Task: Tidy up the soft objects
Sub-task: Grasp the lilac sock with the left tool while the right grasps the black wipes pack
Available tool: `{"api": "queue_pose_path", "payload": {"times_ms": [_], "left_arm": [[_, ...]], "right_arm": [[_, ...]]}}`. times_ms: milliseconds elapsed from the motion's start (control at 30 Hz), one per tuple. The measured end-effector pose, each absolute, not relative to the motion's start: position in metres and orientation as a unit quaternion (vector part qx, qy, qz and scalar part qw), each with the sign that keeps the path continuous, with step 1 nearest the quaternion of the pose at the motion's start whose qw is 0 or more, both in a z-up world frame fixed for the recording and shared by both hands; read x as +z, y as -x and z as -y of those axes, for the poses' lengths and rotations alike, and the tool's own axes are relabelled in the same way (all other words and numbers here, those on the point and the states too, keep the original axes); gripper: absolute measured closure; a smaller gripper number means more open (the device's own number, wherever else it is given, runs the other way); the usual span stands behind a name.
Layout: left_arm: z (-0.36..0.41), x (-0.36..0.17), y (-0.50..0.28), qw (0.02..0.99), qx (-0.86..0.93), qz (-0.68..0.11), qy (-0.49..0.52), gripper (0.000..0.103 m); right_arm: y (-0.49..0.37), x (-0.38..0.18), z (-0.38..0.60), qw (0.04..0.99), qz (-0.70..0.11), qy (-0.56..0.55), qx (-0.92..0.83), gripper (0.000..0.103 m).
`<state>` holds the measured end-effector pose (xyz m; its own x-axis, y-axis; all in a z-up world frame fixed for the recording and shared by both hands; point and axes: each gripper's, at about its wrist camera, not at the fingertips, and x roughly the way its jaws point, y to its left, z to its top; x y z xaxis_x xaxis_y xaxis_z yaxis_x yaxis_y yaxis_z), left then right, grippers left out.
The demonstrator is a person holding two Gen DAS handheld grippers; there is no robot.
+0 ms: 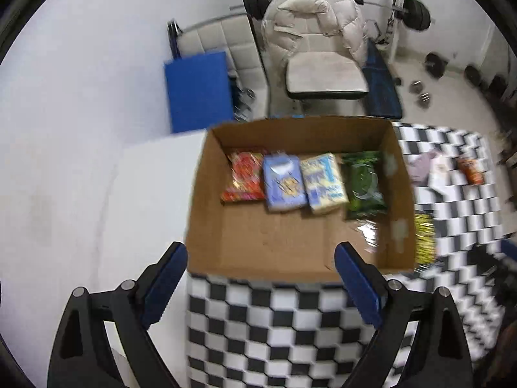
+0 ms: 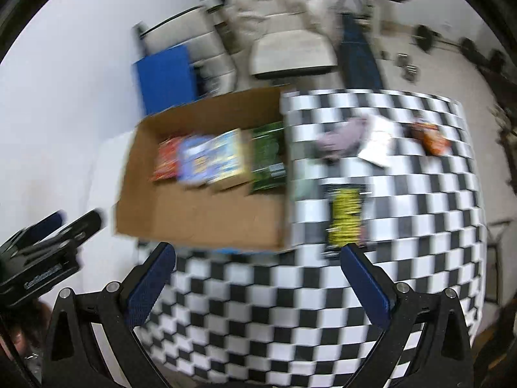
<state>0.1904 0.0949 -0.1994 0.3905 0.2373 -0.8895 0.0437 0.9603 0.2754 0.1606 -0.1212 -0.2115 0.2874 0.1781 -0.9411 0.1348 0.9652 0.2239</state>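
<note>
Soft packets are what I am sorting, and four of them already lie in a row along the far wall of the cardboard box [image 1: 258,242]: a red packet [image 1: 244,177], a blue packet [image 1: 284,182], a pale yellow packet [image 1: 326,182] and a green bag [image 1: 363,184], each touching its neighbour. More wait on the checkered tablecloth [image 2: 420,226] to the right of the box: a yellow-and-black packet [image 2: 345,216] just beside the box wall, a grey-purple cloth [image 2: 339,139] touching a white flat pack [image 2: 378,148] farther back, and an orange packet [image 2: 431,137] well apart near the far edge. My left gripper [image 1: 260,286] hangs over the near rim of the box with its blue-padded fingers [image 1: 358,287] spread wide and nothing between them; my right gripper [image 2: 258,284] is likewise wide apart and empty above the cloth, short of the yellow-and-black packet. The risk I see is in the materials. The packets look like thin crinkly film over something squashy, so a pinch at the edge could slide off or only catch a loose corner. The box is light corrugated board with low walls, sitting at the tablecloth's left edge, and a nudge from a finger might shove it or tip it off. The cloth is limp and may drag the white pack with it. Both views are smeared, so fine detail on the far items is beyond me.
</note>
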Motion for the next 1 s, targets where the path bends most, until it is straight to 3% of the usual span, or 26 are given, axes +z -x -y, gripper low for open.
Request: {"api": "queue_pose_path", "payload": {"times_ms": [200,300,467,533,633,667,700,833,1000], "left_arm": [[-0.058,-0.251,-0.223,0.797,0.080,-0.574,-0.173,0.010],[-0.044,-0.270,-0.233,0.782,0.076,-0.591,-0.181,0.010],[-0.021,-0.274,-0.242,0.777,0.058,-0.597,-0.191,0.010],[-0.007,-0.267,-0.248,0.781,0.043,-0.593,-0.191,0.010],[0.020,-0.256,-0.260,0.788,0.010,-0.585,-0.189,0.010],[0.029,-0.253,-0.265,0.789,-0.001,-0.584,-0.191,0.010],[0.045,-0.251,-0.270,0.787,-0.019,-0.584,-0.198,0.010],[0.104,-0.259,-0.300,0.762,-0.108,-0.601,-0.217,0.010],[0.173,-0.320,-0.346,0.693,-0.161,-0.652,-0.263,0.010]], "right_arm": [[-0.190,-0.317,0.196,0.732,-0.657,-0.170,-0.059,0.001],[-0.200,-0.370,0.200,0.691,-0.694,-0.197,-0.045,0.007],[-0.211,-0.426,0.189,0.662,-0.721,-0.199,-0.046,0.008],[-0.213,-0.432,0.186,0.664,-0.720,-0.196,-0.049,0.009],[-0.217,-0.426,0.182,0.680,-0.715,-0.158,-0.051,0.030],[-0.217,-0.425,0.183,0.682,-0.714,-0.152,-0.051,0.041],[-0.216,-0.424,0.188,0.682,-0.714,-0.151,-0.049,0.044],[-0.208,-0.423,0.230,0.673,-0.716,-0.167,-0.077,0.045],[-0.195,-0.419,0.308,0.658,-0.713,-0.207,-0.122,0.045]]}}
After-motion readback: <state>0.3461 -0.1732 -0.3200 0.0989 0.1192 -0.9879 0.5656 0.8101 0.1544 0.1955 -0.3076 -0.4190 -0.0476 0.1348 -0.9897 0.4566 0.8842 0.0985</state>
